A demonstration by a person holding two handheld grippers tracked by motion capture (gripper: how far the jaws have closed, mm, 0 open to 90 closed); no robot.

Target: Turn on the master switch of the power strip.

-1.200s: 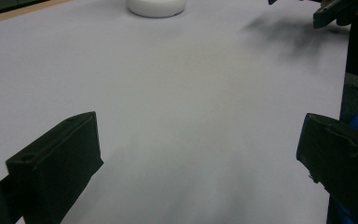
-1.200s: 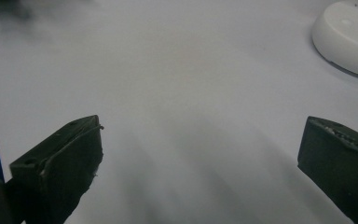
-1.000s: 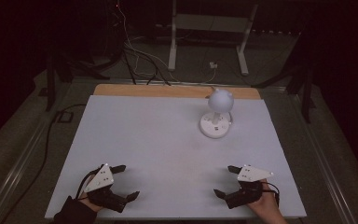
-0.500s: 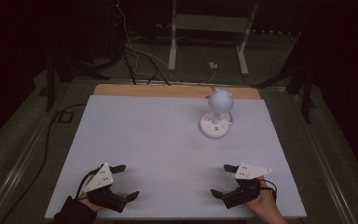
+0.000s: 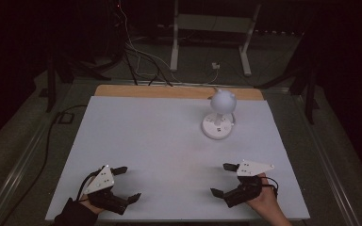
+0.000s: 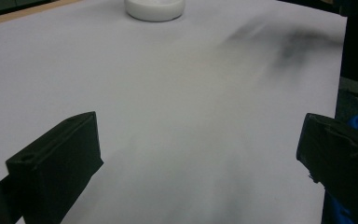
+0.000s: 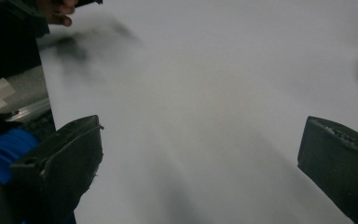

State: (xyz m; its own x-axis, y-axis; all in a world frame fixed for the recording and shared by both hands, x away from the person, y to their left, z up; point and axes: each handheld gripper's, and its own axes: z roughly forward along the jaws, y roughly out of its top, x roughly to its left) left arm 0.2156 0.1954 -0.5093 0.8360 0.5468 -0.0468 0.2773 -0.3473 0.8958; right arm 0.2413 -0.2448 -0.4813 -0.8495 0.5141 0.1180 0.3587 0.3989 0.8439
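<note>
The small white lamp [image 5: 219, 116] stands well apart from my left gripper [image 5: 122, 184] and right gripper [image 5: 225, 180], both spread empty. I judge its round head top-heavy; a careless reach could topple it.

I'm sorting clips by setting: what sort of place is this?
Probably a lab or recording workspace: a white-covered table holding a small white lamp, loose cables and a metal stand on the dark floor behind, and hand-held grippers.

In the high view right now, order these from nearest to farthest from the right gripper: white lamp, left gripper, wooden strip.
1. White lamp: ahead of the right gripper, far right of the table.
2. Left gripper: across the near edge, left.
3. Wooden strip: along the far edge.
</note>
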